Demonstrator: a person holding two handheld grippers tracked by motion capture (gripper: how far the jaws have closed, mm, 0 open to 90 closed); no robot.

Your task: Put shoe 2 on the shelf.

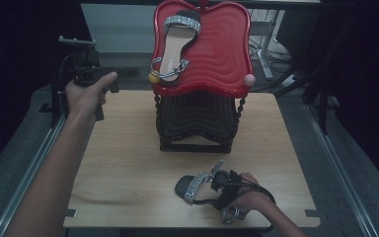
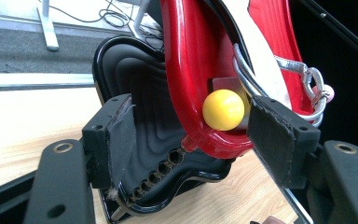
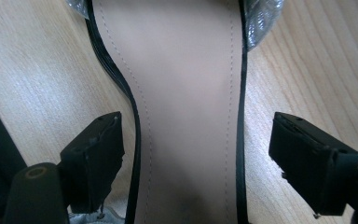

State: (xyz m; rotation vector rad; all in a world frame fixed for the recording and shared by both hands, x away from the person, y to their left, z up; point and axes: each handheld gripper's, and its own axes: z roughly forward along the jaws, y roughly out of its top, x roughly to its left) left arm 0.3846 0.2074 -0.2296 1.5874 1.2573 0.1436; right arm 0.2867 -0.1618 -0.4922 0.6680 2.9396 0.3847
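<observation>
- The right gripper point(image 1: 216, 183) hangs over the near right part of the wooden table point(image 1: 128, 163), its jaws spread wide on either side of the sandal point(image 1: 193, 186) that lies flat there; neither pad touches it.
- In the right gripper view, this sandal's tan insole point(image 3: 191, 116) runs between the pads with table showing on both sides.
- The left gripper point(image 1: 86, 69) is held up at the far left, jaws parted and holding nothing.
- A second sandal point(image 1: 176, 44) rests on the red tray point(image 1: 227, 49) of the stand, far centre, above a black tray point(image 1: 197, 121).
- A yellow ball point(image 2: 223, 109) sits at the red tray's corner.
</observation>
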